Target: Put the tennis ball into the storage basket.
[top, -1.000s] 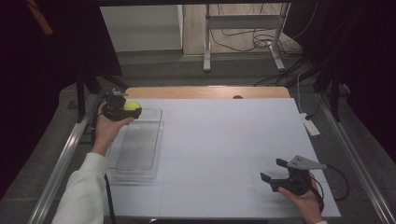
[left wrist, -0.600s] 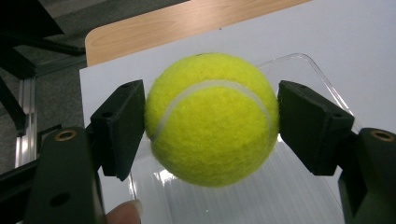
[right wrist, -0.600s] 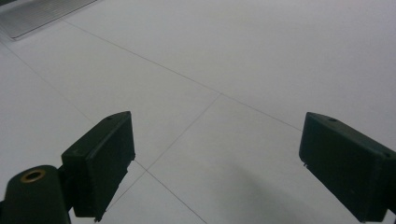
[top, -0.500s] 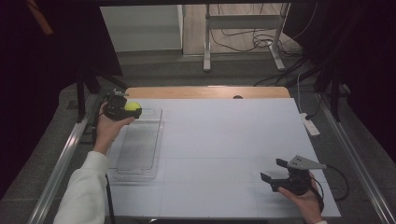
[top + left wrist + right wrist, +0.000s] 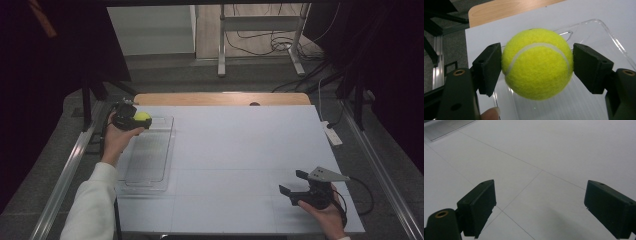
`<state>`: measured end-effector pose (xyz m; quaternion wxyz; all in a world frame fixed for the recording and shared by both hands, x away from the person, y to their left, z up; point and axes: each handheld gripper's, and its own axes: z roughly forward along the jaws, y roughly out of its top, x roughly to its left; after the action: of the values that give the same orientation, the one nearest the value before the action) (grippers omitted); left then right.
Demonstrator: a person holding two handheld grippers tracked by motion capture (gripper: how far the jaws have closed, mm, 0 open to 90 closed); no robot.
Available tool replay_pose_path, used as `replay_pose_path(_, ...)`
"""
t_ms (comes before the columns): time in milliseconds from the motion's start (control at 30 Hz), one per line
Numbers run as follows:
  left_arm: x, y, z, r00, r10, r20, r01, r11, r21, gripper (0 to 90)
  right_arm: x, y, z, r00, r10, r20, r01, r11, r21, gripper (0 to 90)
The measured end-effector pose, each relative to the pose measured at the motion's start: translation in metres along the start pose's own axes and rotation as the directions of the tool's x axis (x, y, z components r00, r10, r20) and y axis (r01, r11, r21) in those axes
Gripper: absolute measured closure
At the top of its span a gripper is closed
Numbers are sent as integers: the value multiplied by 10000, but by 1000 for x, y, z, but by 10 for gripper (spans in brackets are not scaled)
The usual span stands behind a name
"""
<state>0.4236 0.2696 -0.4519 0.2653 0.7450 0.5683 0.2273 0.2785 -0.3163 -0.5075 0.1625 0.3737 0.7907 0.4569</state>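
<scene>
A yellow tennis ball (image 5: 537, 63) sits clamped between the two black jaws of my left gripper (image 5: 536, 65), held above the far end of a clear plastic tray (image 5: 596, 42). In the high view the ball (image 5: 141, 118) and left gripper (image 5: 135, 120) hover at the tray's (image 5: 145, 160) far left corner, near the table's left edge. My right gripper (image 5: 295, 184) rests low at the table's front right, jaws wide apart with nothing between them. Its own view shows the open right gripper (image 5: 539, 207) over bare white table (image 5: 549, 157).
The white tabletop (image 5: 240, 150) has a wooden strip (image 5: 220, 98) along its far edge. A white power strip (image 5: 332, 134) lies at the right edge. Metal rails (image 5: 65, 175) flank the table. Cables and a stand's legs (image 5: 260, 45) lie on the floor beyond.
</scene>
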Motion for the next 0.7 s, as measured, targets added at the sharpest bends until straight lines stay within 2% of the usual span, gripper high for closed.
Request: replay_pose_path(700, 2, -7, 12, 10000, 19, -73, -16, 9991, 414, 271, 0, 0, 0, 10000, 5, 0, -5, 10000, 26, 107)
